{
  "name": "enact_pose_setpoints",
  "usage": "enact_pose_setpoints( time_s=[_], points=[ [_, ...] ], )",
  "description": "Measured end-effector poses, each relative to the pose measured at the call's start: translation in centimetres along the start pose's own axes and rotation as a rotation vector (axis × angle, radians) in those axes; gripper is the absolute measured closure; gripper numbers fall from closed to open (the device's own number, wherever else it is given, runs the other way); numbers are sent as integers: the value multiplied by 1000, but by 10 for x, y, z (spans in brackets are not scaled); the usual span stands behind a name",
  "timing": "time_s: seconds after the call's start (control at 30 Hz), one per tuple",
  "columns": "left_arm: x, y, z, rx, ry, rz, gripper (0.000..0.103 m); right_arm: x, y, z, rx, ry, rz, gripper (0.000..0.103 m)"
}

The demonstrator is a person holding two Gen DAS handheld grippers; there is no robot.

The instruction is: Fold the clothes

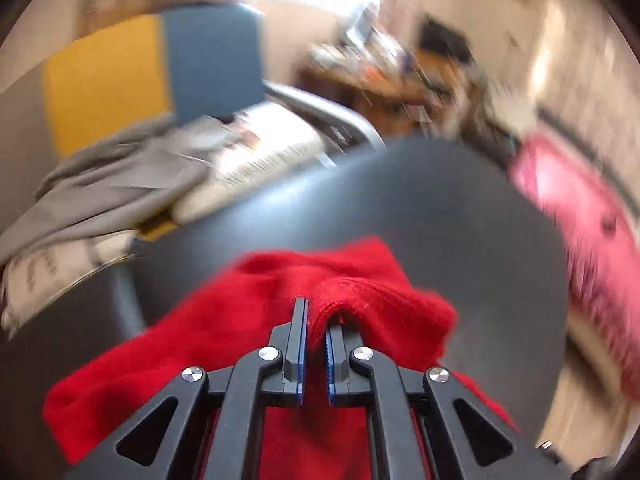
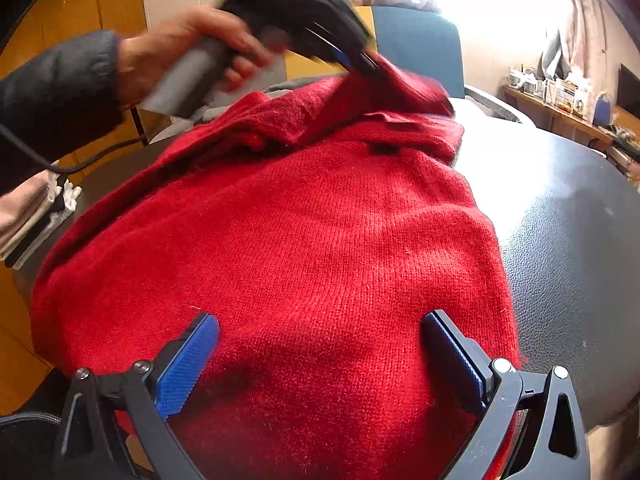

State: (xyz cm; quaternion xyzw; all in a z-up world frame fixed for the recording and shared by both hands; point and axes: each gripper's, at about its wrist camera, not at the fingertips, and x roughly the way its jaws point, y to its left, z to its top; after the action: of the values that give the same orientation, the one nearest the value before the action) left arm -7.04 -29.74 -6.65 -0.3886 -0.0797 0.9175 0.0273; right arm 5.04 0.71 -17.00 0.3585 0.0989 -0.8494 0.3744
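A red knit sweater (image 2: 320,240) lies spread on a round black table (image 2: 568,232). My left gripper (image 1: 316,320) is shut on a fold of the red sweater (image 1: 360,300) and holds that edge lifted above the table (image 1: 400,200). In the right wrist view the left gripper (image 2: 360,60), held by a hand, pinches the sweater's far edge. My right gripper (image 2: 320,328) is open, its blue-padded fingers (image 2: 188,360) spread wide just over the sweater's near part, holding nothing.
A pink garment (image 1: 580,232) lies at the table's right edge. Grey cloth (image 1: 120,184) and papers sit on a chair with a blue and yellow back (image 1: 152,72). A cluttered shelf (image 2: 560,96) stands by the far wall. Folded clothes (image 2: 28,216) lie at left.
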Motion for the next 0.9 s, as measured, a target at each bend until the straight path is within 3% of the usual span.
enact_pose_setpoints(
  time_s=[0.1, 0.2, 0.4, 0.6, 0.63, 0.7, 0.77, 0.9],
  points=[
    [-60, 73, -6, -172, -103, 67, 97, 1, 3, 0, -8, 5, -10, 0],
    [-106, 143, -25, -280, -160, 197, 97, 1, 6, 0, -15, 11, -26, 0],
    [-184, 240, -91, -415, -167, 445, 97, 4, 9, 3, -13, 24, -61, 0],
    [-233, 306, -150, -545, -104, 772, 96, 7, 13, 7, -8, 60, -90, 0],
    [-239, 315, -160, -574, -84, 798, 95, 8, 13, 7, -6, 65, -94, 0],
    [-244, 328, -175, -625, -55, 809, 85, 9, 13, 9, -4, 76, -103, 0],
    [-250, 326, -184, -627, -60, 831, 84, 9, 14, 10, -1, 87, -111, 0],
    [-236, 282, -198, -616, -112, 728, 82, 10, 15, 10, 6, 89, -123, 0]
  ],
)
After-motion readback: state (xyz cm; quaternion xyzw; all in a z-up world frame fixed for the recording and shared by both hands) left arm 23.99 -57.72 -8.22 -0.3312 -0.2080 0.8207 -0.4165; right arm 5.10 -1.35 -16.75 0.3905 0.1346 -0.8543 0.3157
